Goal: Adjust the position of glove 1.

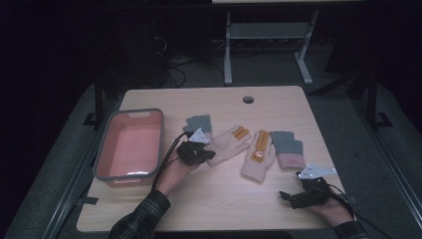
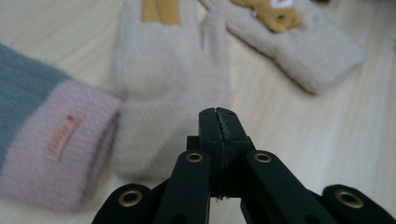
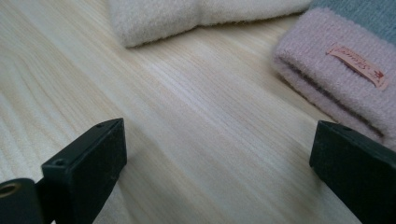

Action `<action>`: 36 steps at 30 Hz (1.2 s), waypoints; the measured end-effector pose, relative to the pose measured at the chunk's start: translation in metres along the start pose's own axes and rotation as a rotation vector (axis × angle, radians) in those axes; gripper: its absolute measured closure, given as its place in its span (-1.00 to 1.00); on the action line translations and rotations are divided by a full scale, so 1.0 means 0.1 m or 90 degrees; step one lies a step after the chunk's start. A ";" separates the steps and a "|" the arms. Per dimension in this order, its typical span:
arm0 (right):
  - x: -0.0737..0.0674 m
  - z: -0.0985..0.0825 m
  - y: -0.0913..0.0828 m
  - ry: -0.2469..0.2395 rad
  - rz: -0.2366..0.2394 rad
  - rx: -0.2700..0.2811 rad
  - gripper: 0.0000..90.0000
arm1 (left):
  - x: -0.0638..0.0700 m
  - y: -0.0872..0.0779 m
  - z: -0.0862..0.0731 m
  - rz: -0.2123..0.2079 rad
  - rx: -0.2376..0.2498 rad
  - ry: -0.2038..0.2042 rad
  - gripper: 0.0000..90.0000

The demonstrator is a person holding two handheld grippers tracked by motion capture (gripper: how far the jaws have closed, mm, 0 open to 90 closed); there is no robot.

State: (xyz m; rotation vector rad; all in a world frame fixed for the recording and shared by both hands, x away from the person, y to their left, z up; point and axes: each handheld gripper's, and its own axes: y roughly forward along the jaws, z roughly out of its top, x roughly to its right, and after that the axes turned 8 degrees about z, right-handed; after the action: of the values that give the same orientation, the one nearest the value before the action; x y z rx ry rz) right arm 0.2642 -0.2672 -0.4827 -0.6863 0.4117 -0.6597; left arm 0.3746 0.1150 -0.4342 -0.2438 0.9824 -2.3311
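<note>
We note two cream gloves mid-table: the left glove (image 1: 230,143) lies just ahead of the left gripper (image 1: 205,156), whose jaws are pressed together on nothing, tips near its cuff edge. The right glove (image 1: 260,155) runs lengthwise toward the person; the right gripper (image 1: 284,195), jaws spread wide, sits near its cream end. Each hand is nearer its own glove. The pink cuff's sewn tag (image 3: 357,65) bears script too blurred to read. The pink bin (image 1: 130,144) stands left.
</note>
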 end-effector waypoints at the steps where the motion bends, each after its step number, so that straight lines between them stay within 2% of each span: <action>1: 0.00 0.00 0.00 0.000 0.000 0.000 -0.93 | -0.02 0.02 0.01 0.001 -0.001 0.002 0.99; 3: 0.00 0.00 0.00 0.000 0.000 0.000 -0.93 | -0.04 0.07 0.04 0.009 0.001 0.007 0.99; 6: 0.00 0.00 0.00 -0.001 0.000 0.000 -0.93 | -0.10 0.16 0.05 0.012 0.004 -0.005 0.99; 9: 0.00 0.00 0.00 0.001 0.000 0.000 -0.93 | -0.13 0.23 0.02 0.014 -0.010 -0.006 0.99; 10: 0.00 0.00 0.00 0.002 -0.001 0.001 -0.93 | -0.15 0.32 -0.02 0.010 -0.029 -0.007 0.99; 11: 0.00 0.00 0.00 0.002 -0.001 0.001 -0.93 | -0.16 0.34 -0.04 0.005 -0.022 -0.014 0.99; 17: 0.00 0.00 0.00 0.003 -0.001 0.001 -0.93 | -0.15 0.34 -0.05 -0.001 -0.026 -0.021 0.99; 21: 0.00 0.00 0.00 0.002 -0.001 0.001 -0.93 | -0.16 0.31 -0.06 -0.012 -0.037 -0.013 0.99; 22: 0.00 0.00 0.00 0.002 -0.001 0.001 -0.93 | -0.15 0.31 -0.06 -0.013 -0.035 -0.019 0.99; 24: 0.00 0.00 0.00 0.002 -0.001 0.001 -0.93 | -0.14 0.29 -0.06 -0.012 -0.045 -0.005 0.99; 26: 0.00 0.00 0.00 0.002 -0.001 0.001 -0.93 | -0.12 0.27 -0.07 -0.015 -0.048 -0.002 0.99; 28: 0.00 0.00 0.00 0.002 -0.001 0.001 -0.93 | -0.10 0.25 -0.09 -0.021 -0.045 -0.012 0.99; 32: 0.00 0.00 0.00 0.002 -0.001 0.001 -0.93 | -0.07 0.20 -0.14 -0.037 -0.051 -0.010 0.99; 34: 0.00 0.00 0.00 0.002 -0.001 0.001 -0.93 | -0.04 0.17 -0.17 -0.046 -0.048 -0.021 0.99; 36: 0.00 0.00 0.00 0.002 -0.001 0.001 -0.93 | -0.02 0.13 -0.19 -0.052 -0.057 -0.013 0.99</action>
State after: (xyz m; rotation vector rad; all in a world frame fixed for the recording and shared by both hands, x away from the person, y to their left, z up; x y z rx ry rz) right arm 0.2647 -0.2669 -0.4828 -0.6845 0.4140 -0.6632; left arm 0.3751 0.1198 -0.4569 -0.3484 1.0862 -2.3562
